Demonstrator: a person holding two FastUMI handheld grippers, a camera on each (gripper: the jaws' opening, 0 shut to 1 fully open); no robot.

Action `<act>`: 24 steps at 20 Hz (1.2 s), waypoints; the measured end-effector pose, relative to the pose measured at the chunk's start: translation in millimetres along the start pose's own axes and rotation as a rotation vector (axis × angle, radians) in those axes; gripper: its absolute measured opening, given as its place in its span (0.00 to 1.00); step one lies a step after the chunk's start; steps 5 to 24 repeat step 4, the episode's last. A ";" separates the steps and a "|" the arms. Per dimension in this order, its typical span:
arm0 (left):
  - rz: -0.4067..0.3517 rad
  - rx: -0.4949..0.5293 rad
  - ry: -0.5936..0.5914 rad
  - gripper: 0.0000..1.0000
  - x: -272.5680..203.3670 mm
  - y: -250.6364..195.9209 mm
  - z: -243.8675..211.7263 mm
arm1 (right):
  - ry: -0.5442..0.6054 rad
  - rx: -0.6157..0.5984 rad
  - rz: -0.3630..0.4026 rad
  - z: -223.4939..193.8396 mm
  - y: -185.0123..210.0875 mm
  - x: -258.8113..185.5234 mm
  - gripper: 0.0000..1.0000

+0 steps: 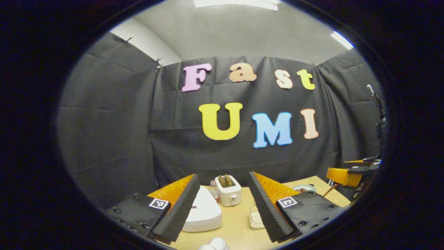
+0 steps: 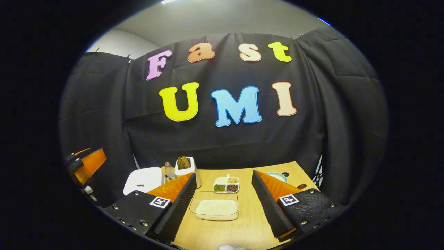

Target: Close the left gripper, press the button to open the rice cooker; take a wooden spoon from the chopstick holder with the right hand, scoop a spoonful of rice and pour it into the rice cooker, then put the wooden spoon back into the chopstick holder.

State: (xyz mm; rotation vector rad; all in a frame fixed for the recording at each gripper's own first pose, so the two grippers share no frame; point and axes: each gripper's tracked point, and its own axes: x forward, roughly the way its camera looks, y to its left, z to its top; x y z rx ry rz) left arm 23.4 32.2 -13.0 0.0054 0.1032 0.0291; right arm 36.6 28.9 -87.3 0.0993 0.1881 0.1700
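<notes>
Cooker (image 1: 203,211) lid down, both claws (image 1: 222,208) (image 2: 222,205) wide and empty; button probably hidden, so shut left fully before pressing.

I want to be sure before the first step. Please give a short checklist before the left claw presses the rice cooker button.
1. Left claw shut for pressing: not ok, open.
2. Rice cooker ahead of it: ok, lid down.
3. Button located: cannot tell.
4. Right claw free for the spoon: ok, open and empty.
5. Rice container filled: ok.
6. Wooden spoon in the holder: cannot tell.
</notes>
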 end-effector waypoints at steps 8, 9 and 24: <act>-0.015 -0.020 0.021 0.96 -4.4 -7.4 -2.0 | -0.012 -0.007 -0.006 4.6 0.0 -3.8 0.98; -0.015 -0.020 0.021 0.96 -4.4 -7.4 -2.0 | -0.012 -0.007 -0.006 4.6 0.0 -3.8 0.98; -0.015 -0.020 0.021 0.96 -4.4 -7.4 -2.0 | -0.012 -0.007 -0.006 4.6 0.0 -3.8 0.98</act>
